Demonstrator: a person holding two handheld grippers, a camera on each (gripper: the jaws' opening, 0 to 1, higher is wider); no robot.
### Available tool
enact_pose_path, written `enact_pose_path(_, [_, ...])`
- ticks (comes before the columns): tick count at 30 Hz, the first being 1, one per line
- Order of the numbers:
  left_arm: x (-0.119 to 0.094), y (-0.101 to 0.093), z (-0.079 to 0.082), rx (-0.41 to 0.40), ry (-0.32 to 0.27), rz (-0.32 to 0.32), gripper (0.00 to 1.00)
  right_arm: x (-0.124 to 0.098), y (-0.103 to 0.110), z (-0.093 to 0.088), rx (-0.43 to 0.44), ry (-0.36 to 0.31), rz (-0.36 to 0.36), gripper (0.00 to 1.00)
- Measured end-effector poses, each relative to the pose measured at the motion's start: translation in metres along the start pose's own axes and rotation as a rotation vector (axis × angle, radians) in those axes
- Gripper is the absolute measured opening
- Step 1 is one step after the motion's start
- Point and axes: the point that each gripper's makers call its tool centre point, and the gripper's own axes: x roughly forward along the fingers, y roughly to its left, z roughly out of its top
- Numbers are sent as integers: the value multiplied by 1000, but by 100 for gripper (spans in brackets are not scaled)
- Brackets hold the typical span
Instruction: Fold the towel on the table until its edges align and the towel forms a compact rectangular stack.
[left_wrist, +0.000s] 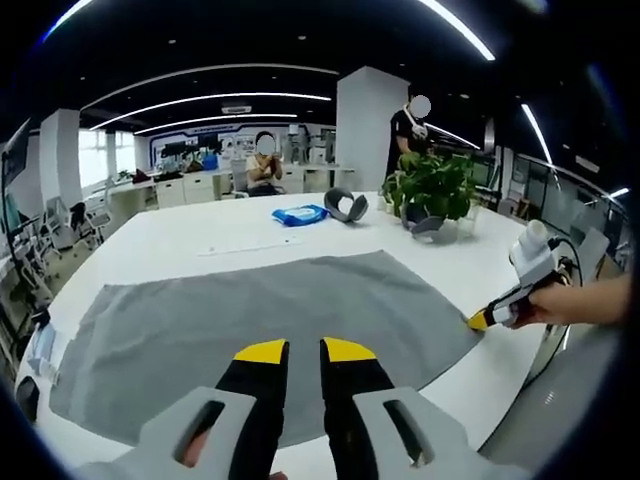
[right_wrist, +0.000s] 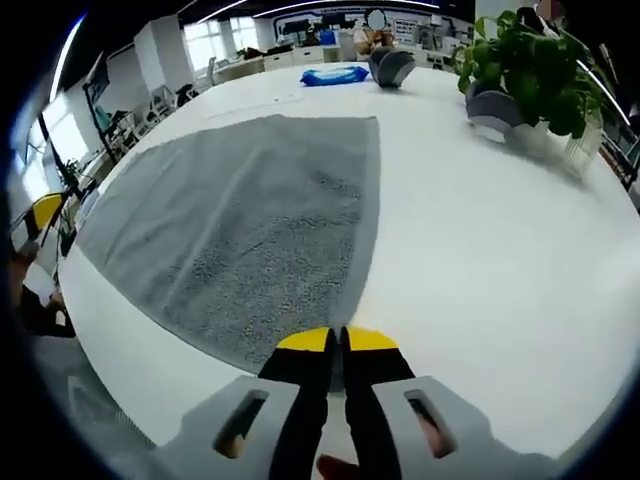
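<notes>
In my left gripper view, the gray towel (left_wrist: 270, 310) lies flat and spread wide on the white table (left_wrist: 200, 235). It looks soft and a bit fuzzy, with no folds in it. My left claw (left_wrist: 304, 350) sits at the near edge of the towel, over the cloth. Its two yellow-tipped jaws are close, with a thin gap between them, and I think the towel edge may be pinched there, but I cannot tell for sure. Past the towel are a blue packet (left_wrist: 300, 214), a dark headset (left_wrist: 346, 205) and a green potted plant (left_wrist: 436, 190). At the right, my right claw (left_wrist: 480, 320) touches the towel's corner.

In my right gripper view, the towel (right_wrist: 250, 220) stretches away to the left and its straight right edge runs up the table (right_wrist: 480, 230). My right claw (right_wrist: 336, 340) sits at the near corner with its jaws pressed together on the towel's edge. The plant (right_wrist: 530, 70) stands far right.
</notes>
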Motion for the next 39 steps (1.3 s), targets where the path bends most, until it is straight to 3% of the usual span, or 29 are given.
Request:
enact_pose_path(3, [1,-1,-1,-8,7,-8,13,-1,0,0,76,10,32,1])
enact_pose_path(11, [6,-14,-11,-36,61,-62,16,-11,4,17,73,-43,52,1])
enact_pose_path(17, [11,-45,-20,-80,127,-185,17,-22,15,42,76,-144,110,1])
enact_pose_path(20, [17,-59,-16,-41,145,-229,16,-26,20,49,71,-172,130,1])
enact_pose_path(28, [40,-105,10,33,146,-347,18,-29,37,60,-18,-205,155,1])
enact_pose_path(39, [84,-156,13,25,233,-436,23,-28,61,62,-139,-213,193,1])
